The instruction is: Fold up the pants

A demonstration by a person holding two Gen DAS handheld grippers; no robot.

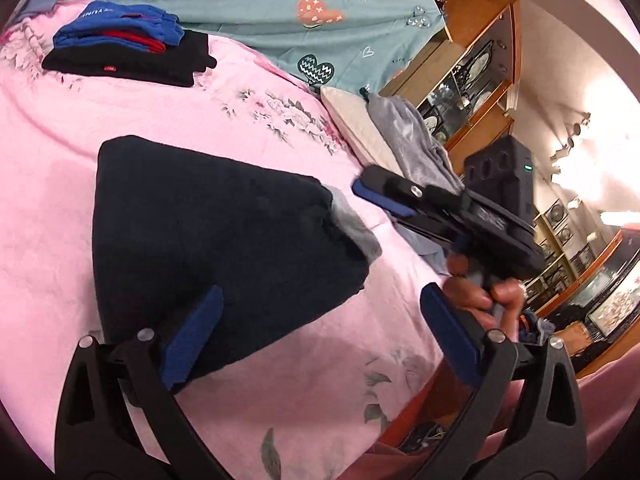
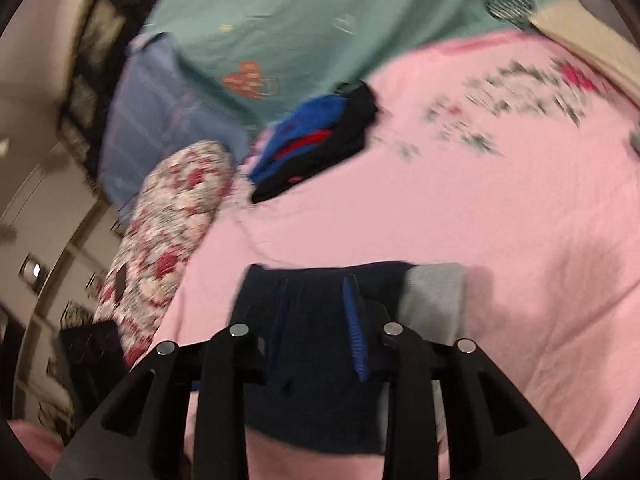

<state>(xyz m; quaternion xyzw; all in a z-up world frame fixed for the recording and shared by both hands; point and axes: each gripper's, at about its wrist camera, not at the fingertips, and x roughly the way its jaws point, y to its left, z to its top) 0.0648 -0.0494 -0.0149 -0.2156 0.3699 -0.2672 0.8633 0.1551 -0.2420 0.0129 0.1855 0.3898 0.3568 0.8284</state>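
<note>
Up close in the left wrist view, the dark navy pants (image 1: 208,240) lie folded into a thick bundle on the pink floral sheet (image 1: 60,152), with a grey lining edge (image 1: 356,228) showing at the right corner. Bare sheet runs wide to the left and toward the far stack of folded clothes (image 1: 124,44), which sits well apart near the teal quilt (image 1: 280,12). To the right the bed ends close by, past a cream pillow (image 1: 356,128) and a grey cloth, with wooden shelves (image 1: 480,80) beyond. The left gripper (image 1: 320,336) stands wide open, holding nothing; its left pad overlaps the bundle's near edge and its right pad hangs clear over the sheet. The right gripper (image 1: 384,196) hovers just right of the bundle, gripped by a hand (image 1: 480,292).

Blurred, the right wrist view shows the right gripper (image 2: 316,328) tilted down with its 2 blue pads partly open and the pants (image 2: 320,360) between them; whether they press the fabric cannot be told. Open pink sheet (image 2: 480,208) stretches ahead and right; a floral pillow (image 2: 172,216) crowds the left.
</note>
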